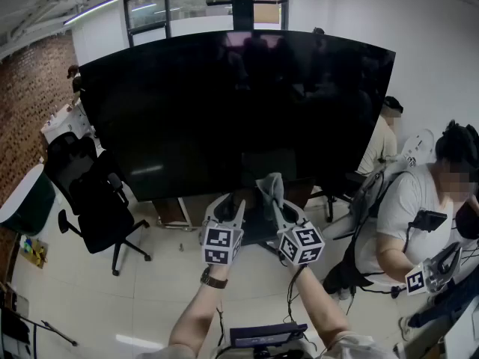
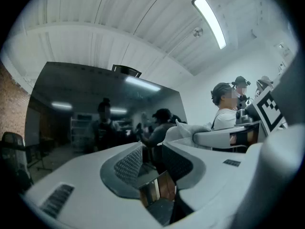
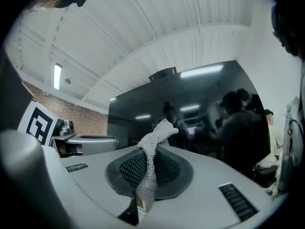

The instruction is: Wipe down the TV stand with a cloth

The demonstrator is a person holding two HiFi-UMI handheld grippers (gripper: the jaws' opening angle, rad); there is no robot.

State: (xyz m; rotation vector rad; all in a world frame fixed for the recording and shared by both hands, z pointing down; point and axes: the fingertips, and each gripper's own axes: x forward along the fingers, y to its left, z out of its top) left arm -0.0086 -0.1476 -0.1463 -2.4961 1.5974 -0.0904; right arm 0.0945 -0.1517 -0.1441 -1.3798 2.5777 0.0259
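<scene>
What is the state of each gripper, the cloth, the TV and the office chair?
left gripper: jaws apart, nothing between them.
right gripper: jaws shut on the cloth.
cloth: pinched, free end sticking up.
TV: screen dark.
office chair: unoccupied.

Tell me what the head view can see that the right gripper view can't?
Only the head view shows the black office chair, the floor and the person's wristwatch. Only the right gripper view shows, close up, the ribbed pads of the right gripper with its fingers pinching the cloth. Both views show the big dark TV, the cloth and the left gripper.
</scene>
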